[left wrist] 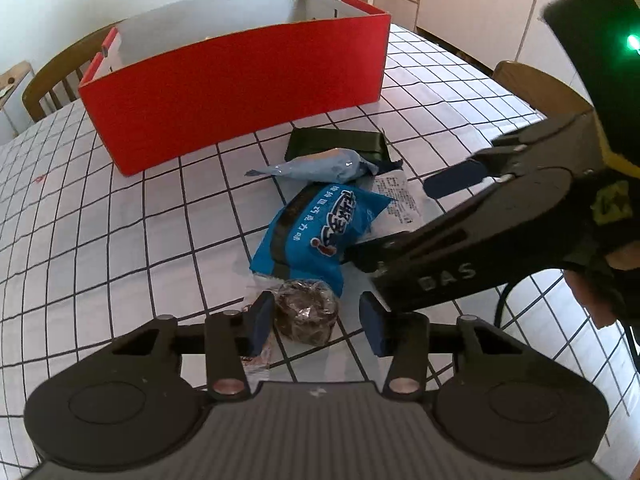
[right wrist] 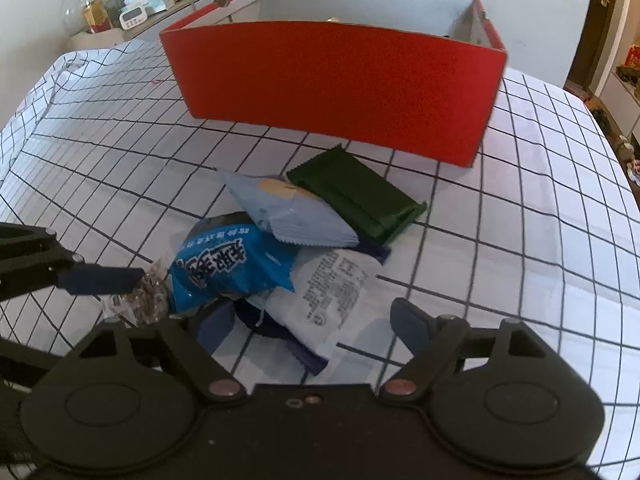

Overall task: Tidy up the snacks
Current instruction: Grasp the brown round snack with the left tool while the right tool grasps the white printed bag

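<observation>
A red box point(left wrist: 240, 92) stands open on the checked table point(left wrist: 100, 240); its white inner walls show, but what lies in it cannot be made out. In front of it lies a heap of snacks: green packet point(right wrist: 356, 196), pale blue pouch point(right wrist: 292, 212), bright blue bag point(left wrist: 316, 232), white packet point(right wrist: 332, 292). The left gripper point(left wrist: 316, 324) has its fingers part open around a clear-wrapped chocolate cake point(left wrist: 306, 310), one pad against it, the other apart. The right gripper point(right wrist: 316, 328) straddles the white packet, fingers wide, holding nothing.

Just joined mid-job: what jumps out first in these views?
The big red box dominates the far side of the checked tablecloth. In front of it lies a heap of snack packets, the bright blue packet most vivid, with both claws at the heap's near edge.
</observation>
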A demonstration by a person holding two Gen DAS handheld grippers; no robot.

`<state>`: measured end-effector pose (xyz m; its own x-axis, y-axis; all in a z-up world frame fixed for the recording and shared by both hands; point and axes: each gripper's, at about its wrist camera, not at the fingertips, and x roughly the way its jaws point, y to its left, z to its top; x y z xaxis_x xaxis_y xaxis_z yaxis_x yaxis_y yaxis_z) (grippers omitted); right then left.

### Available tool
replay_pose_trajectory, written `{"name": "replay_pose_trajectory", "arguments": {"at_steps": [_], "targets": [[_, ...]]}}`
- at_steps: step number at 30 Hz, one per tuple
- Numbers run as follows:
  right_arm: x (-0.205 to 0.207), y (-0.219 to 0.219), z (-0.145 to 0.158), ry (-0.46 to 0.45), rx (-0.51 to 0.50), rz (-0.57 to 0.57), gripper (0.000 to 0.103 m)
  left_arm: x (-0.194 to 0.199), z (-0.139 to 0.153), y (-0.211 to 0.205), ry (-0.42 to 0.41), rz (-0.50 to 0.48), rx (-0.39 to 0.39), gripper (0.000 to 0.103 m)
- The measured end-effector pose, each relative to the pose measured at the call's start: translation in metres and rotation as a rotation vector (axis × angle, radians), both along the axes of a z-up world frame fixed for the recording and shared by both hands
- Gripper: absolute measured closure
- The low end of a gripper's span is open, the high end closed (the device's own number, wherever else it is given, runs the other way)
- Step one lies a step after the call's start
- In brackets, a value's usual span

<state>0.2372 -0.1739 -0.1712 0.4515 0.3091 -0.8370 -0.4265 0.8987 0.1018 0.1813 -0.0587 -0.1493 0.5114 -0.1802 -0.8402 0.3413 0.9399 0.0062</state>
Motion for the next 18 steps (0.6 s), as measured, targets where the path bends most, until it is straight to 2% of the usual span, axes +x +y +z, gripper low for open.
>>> {"name": "replay_pose_trajectory", "arguments": {"at_steps": [7,13,15,18], "targets": [[0.002,0.005,-0.002,-0.003,0.009,-0.007,0.023,0.001,-0.002,0.001,-0.004,-0.006,0.004,0.07],[-0.004,0.0,0.001,-0.016,0.031,-0.009,0.038,-0.001,0.0,0.005,-0.005,0.008,-0.022,0.07],[-0.005,-0.004,0.002,-0.015,0.045,-0.025,0.05,-0.001,0.001,0.008,0.004,0.022,-0.046,0.071],[-0.007,-0.011,0.002,0.001,0.074,-0.042,0.052,-0.003,0.004,0.01,0.009,0.033,-0.066,0.071]]}}
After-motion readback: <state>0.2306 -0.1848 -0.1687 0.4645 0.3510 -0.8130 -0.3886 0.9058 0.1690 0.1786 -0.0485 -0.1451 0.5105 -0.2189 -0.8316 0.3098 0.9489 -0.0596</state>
